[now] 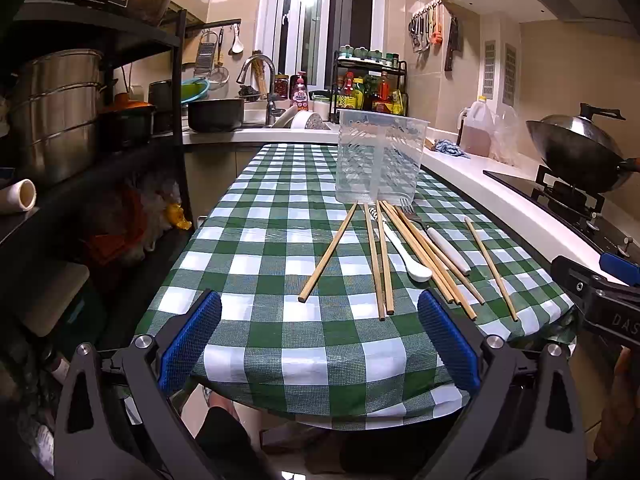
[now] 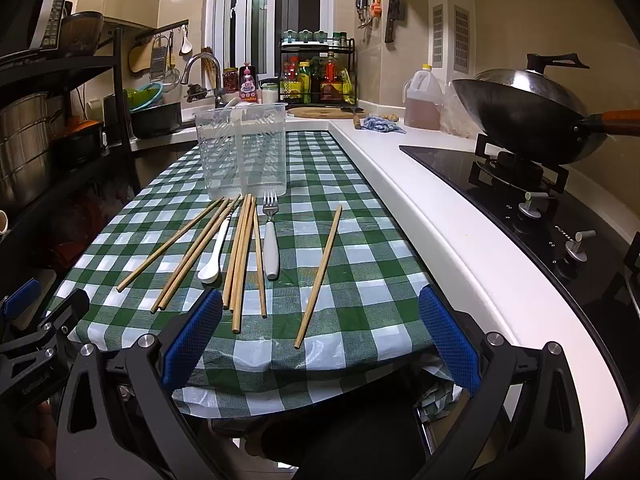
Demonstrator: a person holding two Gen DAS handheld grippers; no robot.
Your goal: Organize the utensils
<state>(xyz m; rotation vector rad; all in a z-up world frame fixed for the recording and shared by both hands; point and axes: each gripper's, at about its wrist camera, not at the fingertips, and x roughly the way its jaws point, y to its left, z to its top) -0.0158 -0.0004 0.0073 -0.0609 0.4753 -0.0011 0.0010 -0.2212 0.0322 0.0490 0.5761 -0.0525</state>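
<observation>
Eight chopsticks (image 2: 240, 256) beyond both spread jaws

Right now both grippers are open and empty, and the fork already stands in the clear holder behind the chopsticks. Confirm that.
Not quite. The fork is not in the clear holder; it lies flat on the checked cloth among the chopsticks, tines toward the holder, as the right wrist view shows. The rest holds: the left gripper and right gripper are open and empty.
</observation>
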